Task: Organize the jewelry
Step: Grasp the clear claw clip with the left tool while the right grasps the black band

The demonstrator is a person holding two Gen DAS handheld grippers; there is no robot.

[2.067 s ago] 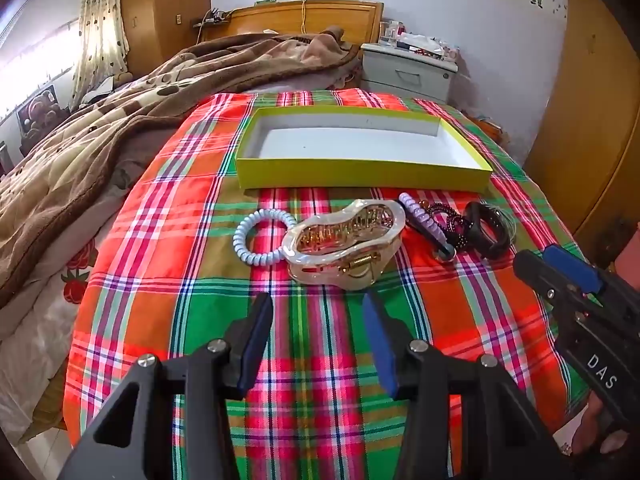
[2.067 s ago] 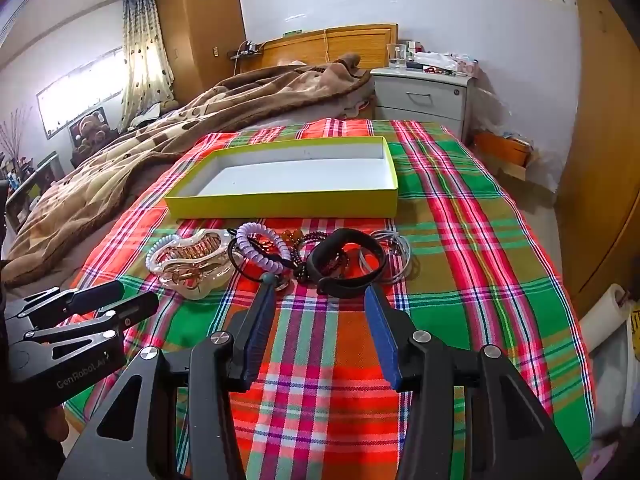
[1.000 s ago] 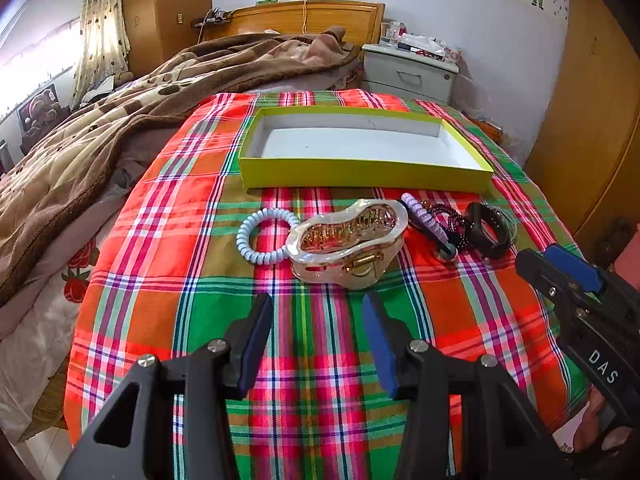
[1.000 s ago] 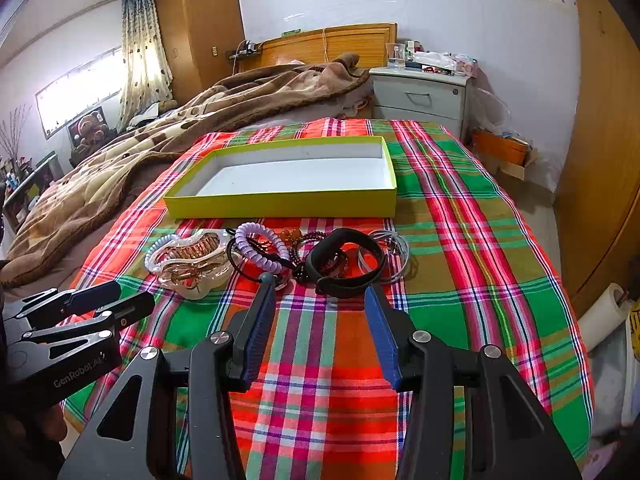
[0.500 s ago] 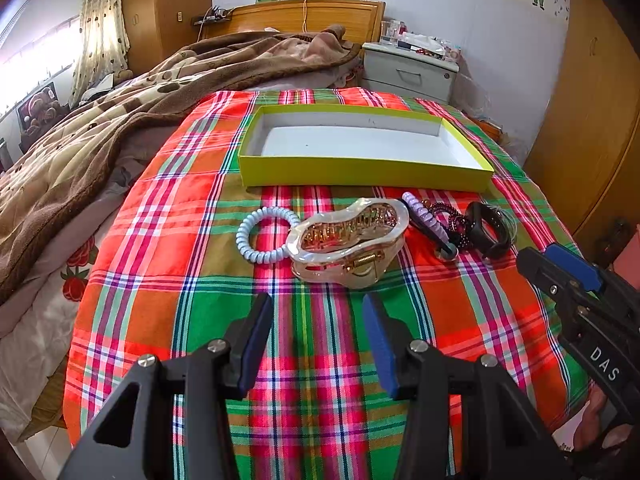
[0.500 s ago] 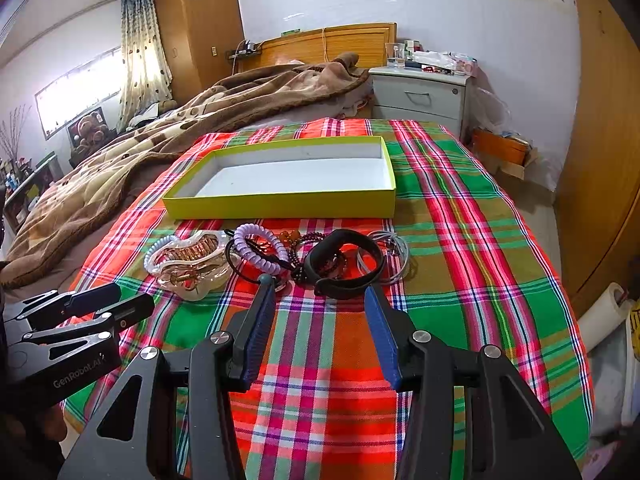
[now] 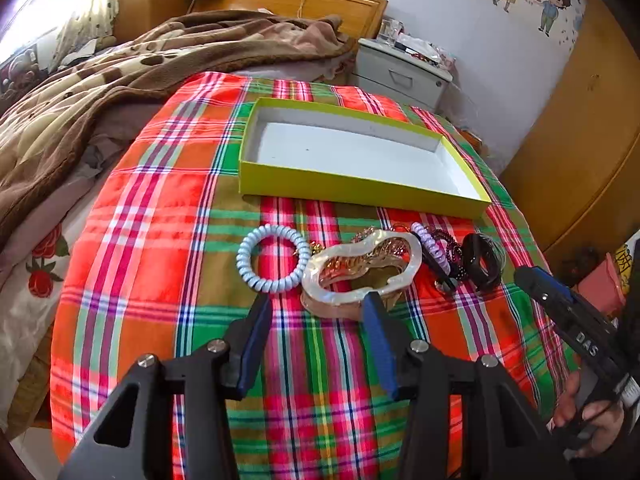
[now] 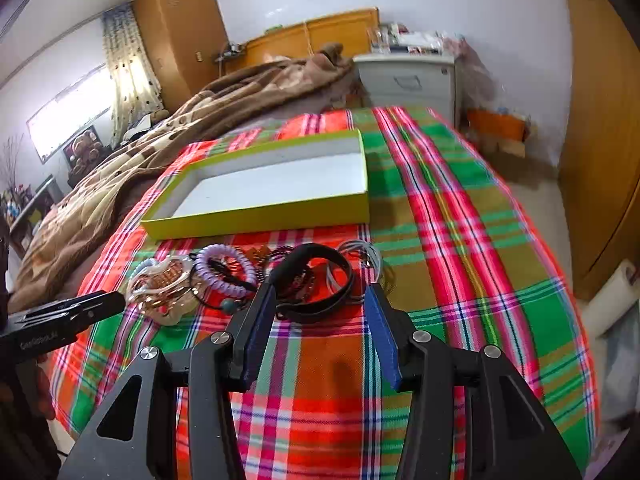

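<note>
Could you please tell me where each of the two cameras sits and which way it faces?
Left wrist: on the left gripper, aimed at the pearly shell-shaped hair claw; own open jaws and the right gripper show.
Right wrist: on the right gripper, aimed at the black band bracelet; own open jaws show.
Shared: the empty yellow-green cardboard box, plaid cloth.

Cloth [image 7: 160,220] under both grippers: plaid, red/orange & green blocks w/ pink, white, navy stripes. Box [image 7: 360,190] beyond the jaws: lime-yellow outside, white inside. Left gripper [image 7: 316,308]: black frame, blue pads; just ahead of its jaws a pearly cream hair clip [image 7: 360,276] w/ gold inside, and left of that a pale blue spiral tie [image 7: 272,258]. Right gripper [image 8: 318,300]: same black & blue; between/ahead of its jaws a black band [image 8: 316,280], lilac spiral tie [image 8: 224,272] to the left, grey-white loops [image 8: 360,256] to the right. Blanket [image 7: 100,80]: brown w/ tan patches.
</note>
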